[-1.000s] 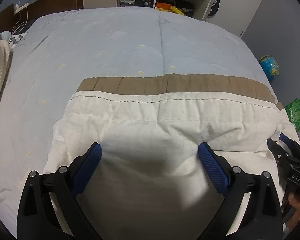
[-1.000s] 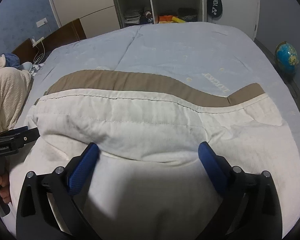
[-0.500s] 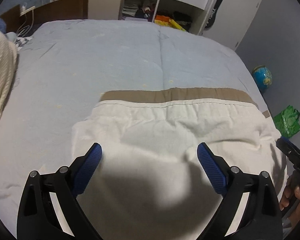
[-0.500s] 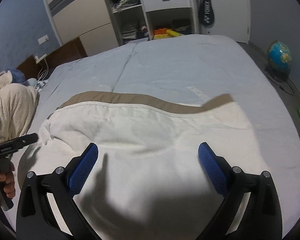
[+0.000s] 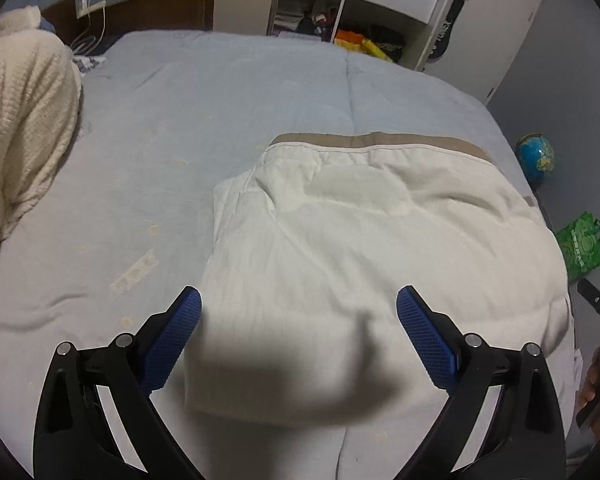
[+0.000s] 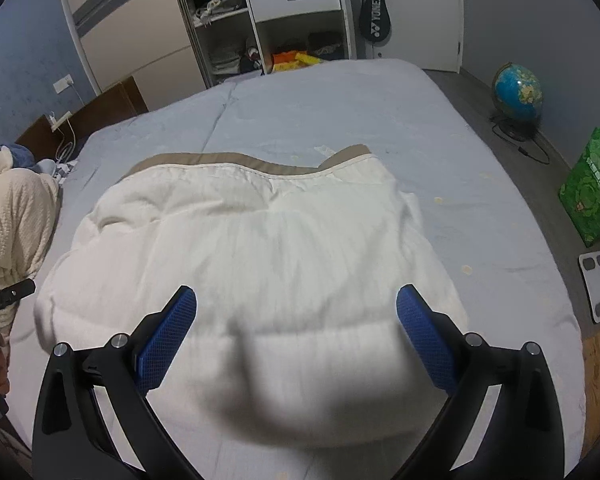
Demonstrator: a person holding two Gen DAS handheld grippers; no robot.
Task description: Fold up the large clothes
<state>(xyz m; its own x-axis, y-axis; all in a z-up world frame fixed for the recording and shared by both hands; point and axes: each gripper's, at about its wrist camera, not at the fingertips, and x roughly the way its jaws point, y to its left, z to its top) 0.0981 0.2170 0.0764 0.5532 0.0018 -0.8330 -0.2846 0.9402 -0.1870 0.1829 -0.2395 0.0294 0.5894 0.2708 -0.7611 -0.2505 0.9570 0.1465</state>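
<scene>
On near half of pale blue bed (image 5: 228, 128): folded cream quilted garment with tan band (image 5: 372, 232) lies flat. Left tongs (image 5: 298, 332), right tongs (image 6: 296, 332) spread wide above, empty, apparently released so fold settles.

Dim, fisheye-warped, soft foreground shadow

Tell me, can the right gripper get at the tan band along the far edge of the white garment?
Probably yes. The right gripper is open and empty above the white garment, and the tan band lies exposed on the bed with nothing between.
</scene>
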